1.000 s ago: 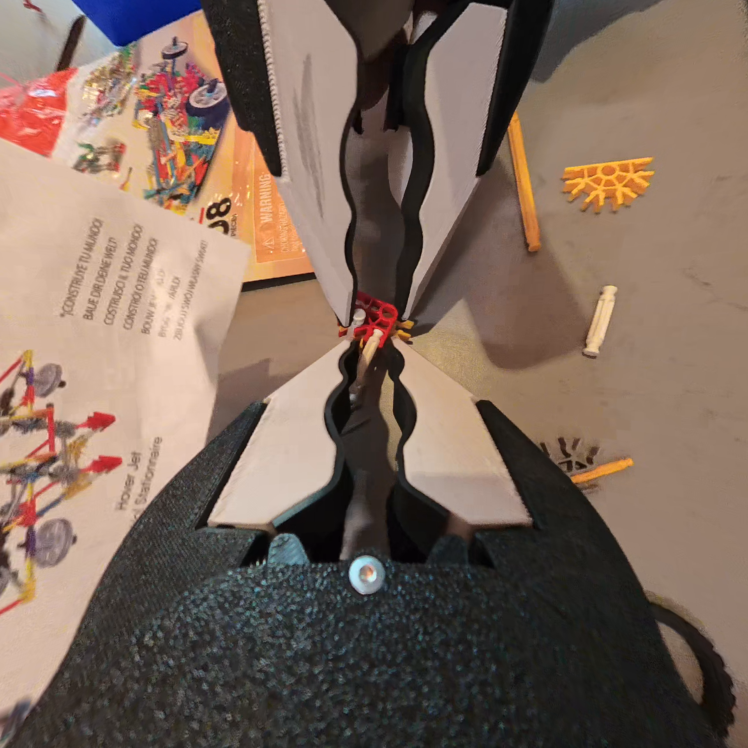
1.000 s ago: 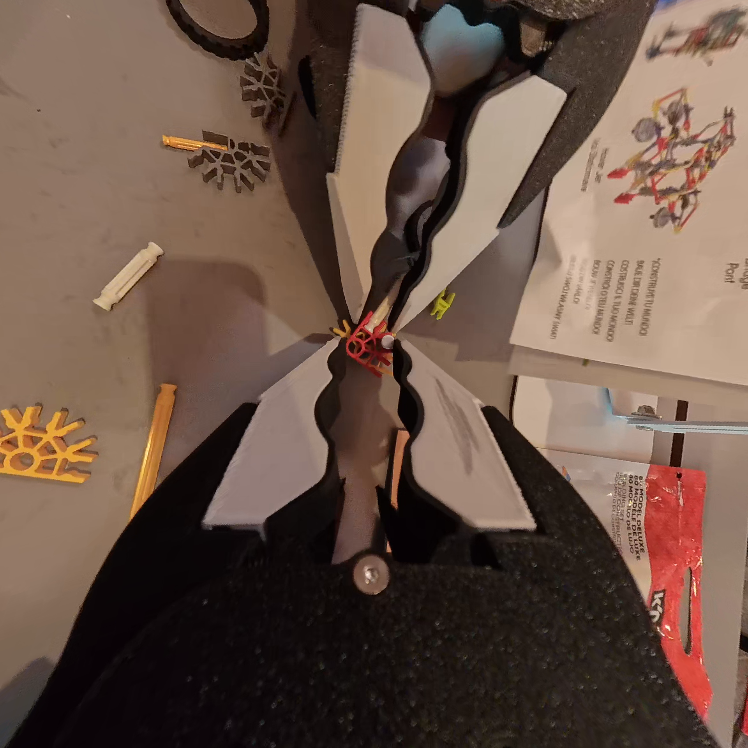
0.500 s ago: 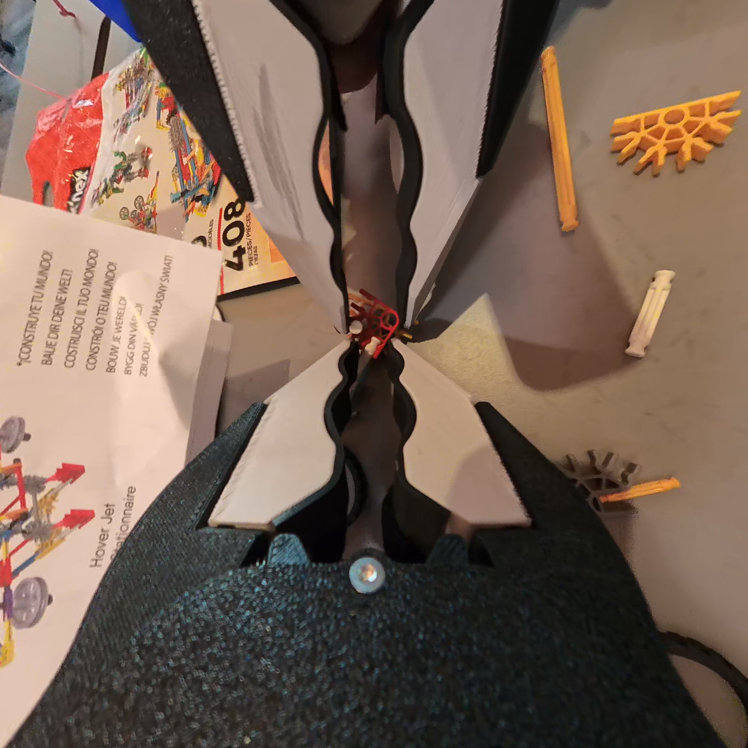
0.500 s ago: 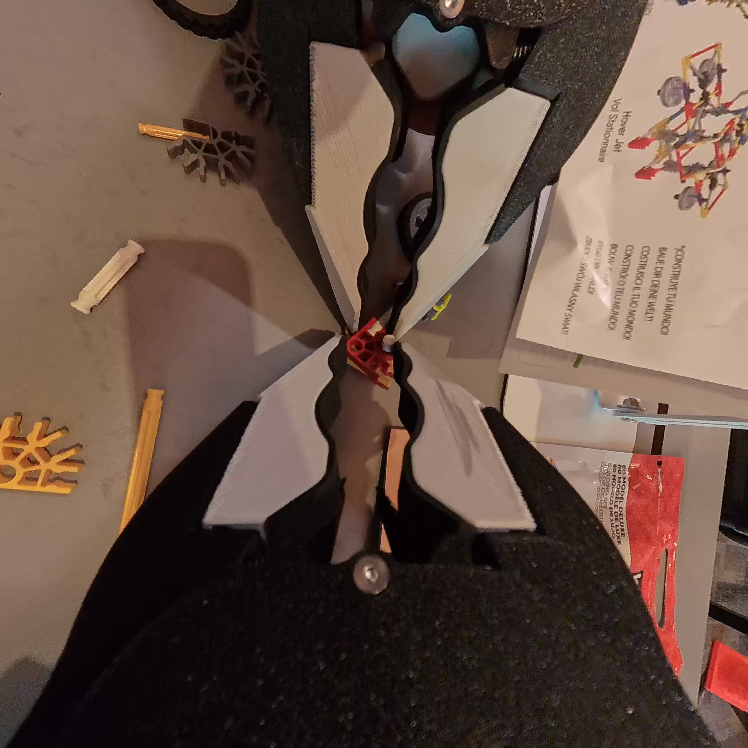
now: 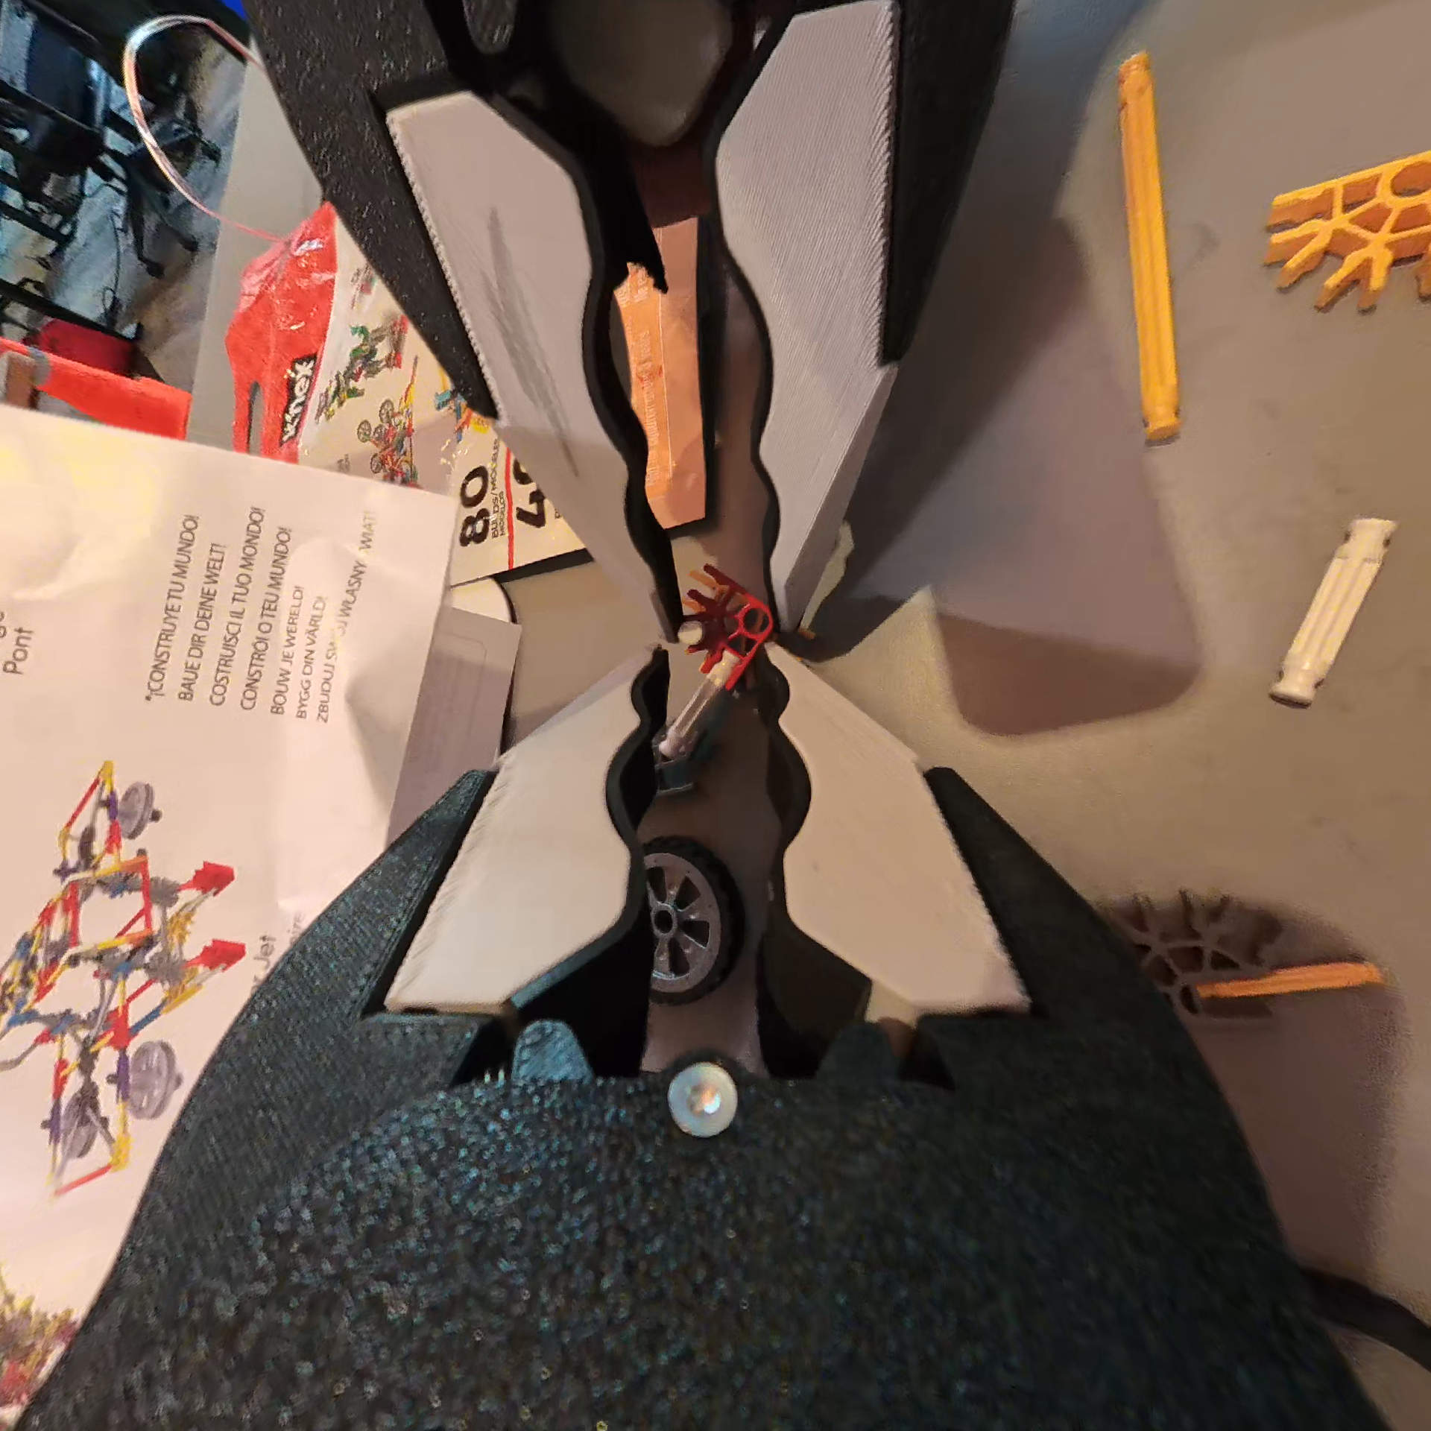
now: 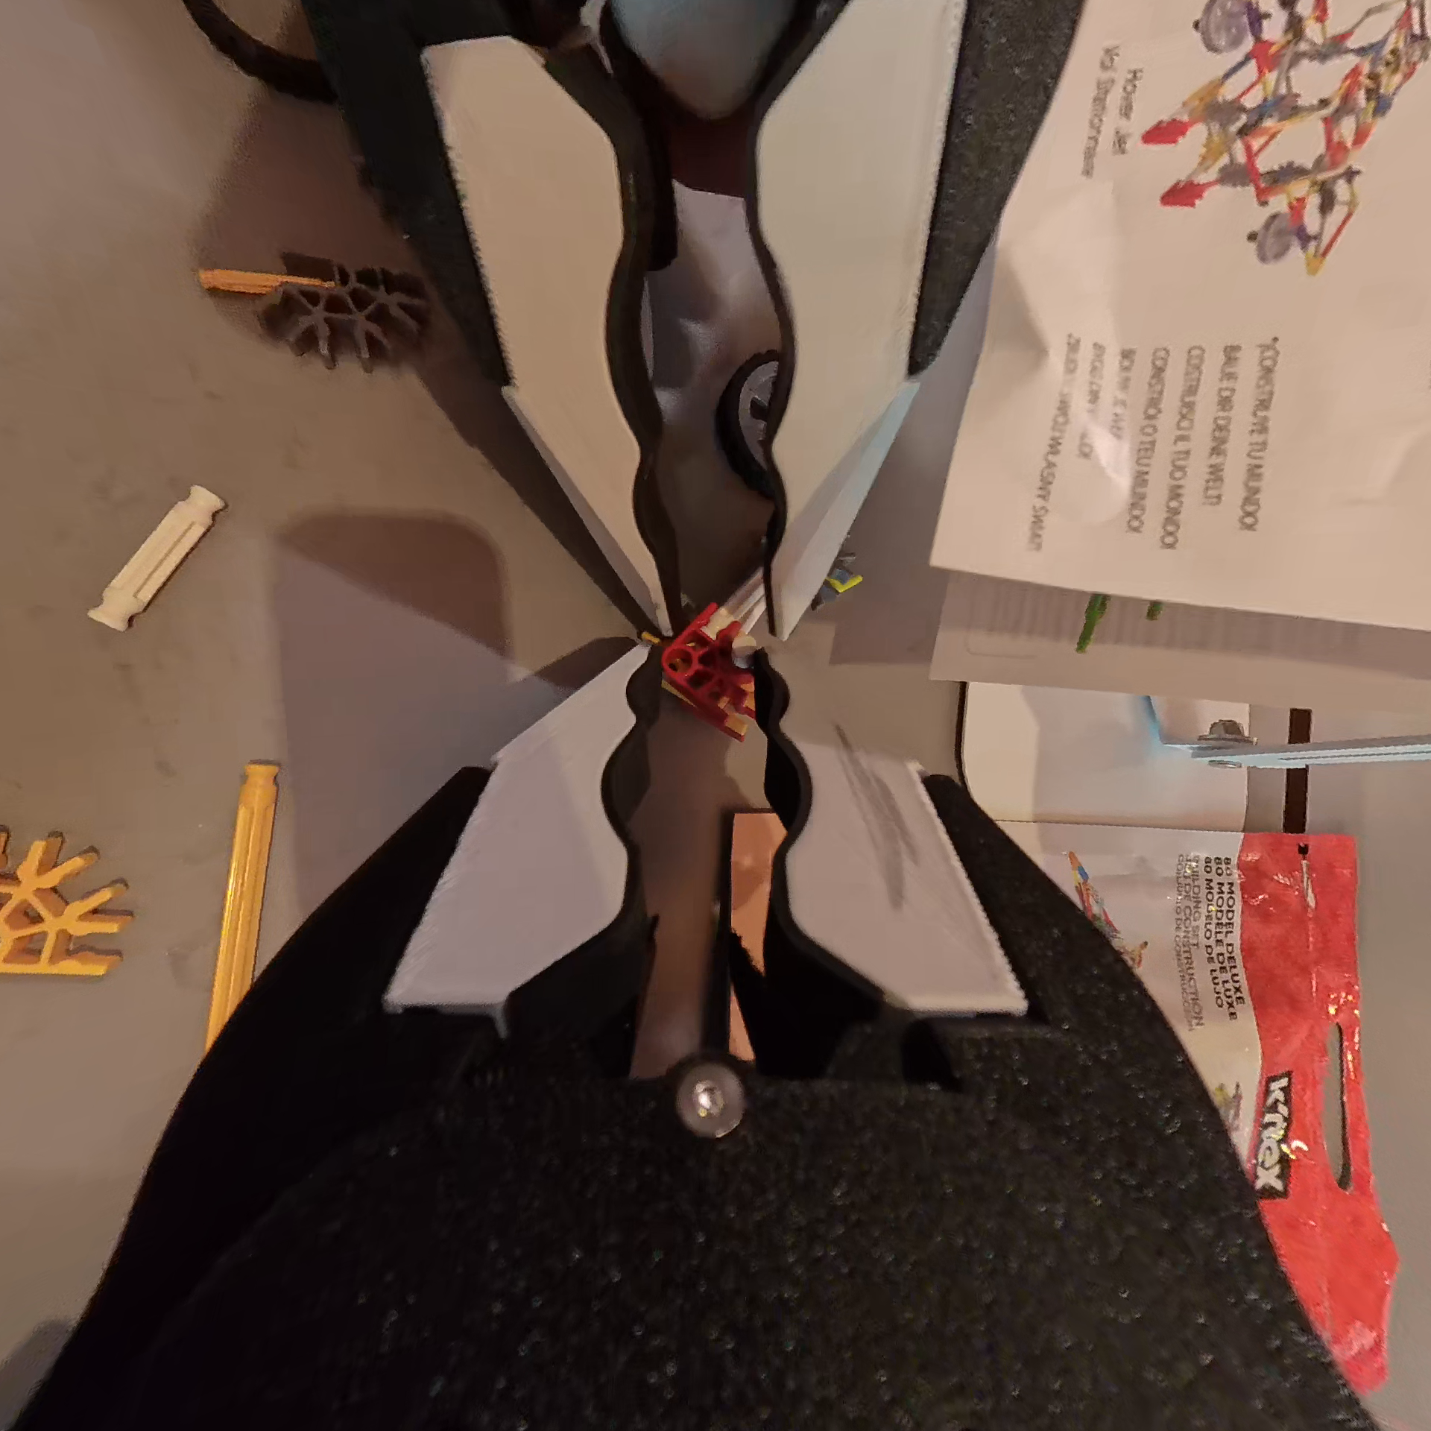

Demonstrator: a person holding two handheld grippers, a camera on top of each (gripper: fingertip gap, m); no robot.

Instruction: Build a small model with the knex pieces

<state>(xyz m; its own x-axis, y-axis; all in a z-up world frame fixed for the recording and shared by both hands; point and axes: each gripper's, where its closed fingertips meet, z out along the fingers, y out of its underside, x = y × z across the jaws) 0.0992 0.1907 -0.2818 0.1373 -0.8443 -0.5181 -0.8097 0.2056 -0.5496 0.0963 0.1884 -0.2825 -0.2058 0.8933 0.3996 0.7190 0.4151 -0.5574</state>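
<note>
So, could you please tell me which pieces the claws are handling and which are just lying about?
In hand: small red plastic connector in right claw; thin white rod plugged into it, within left claw.
Lying about: long yellow rod, short white rod, yellow fan-shaped connector, grey connector, printed instruction sheet.

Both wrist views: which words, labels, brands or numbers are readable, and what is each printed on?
I won't quote any writing. These things carry it:
White instruction sheet: several legible lines beside a model drawing.
Red packet: a brand mark and small lines.
Picture card: large numerals and small print.
Orange panel: print too blurred to read.
</note>
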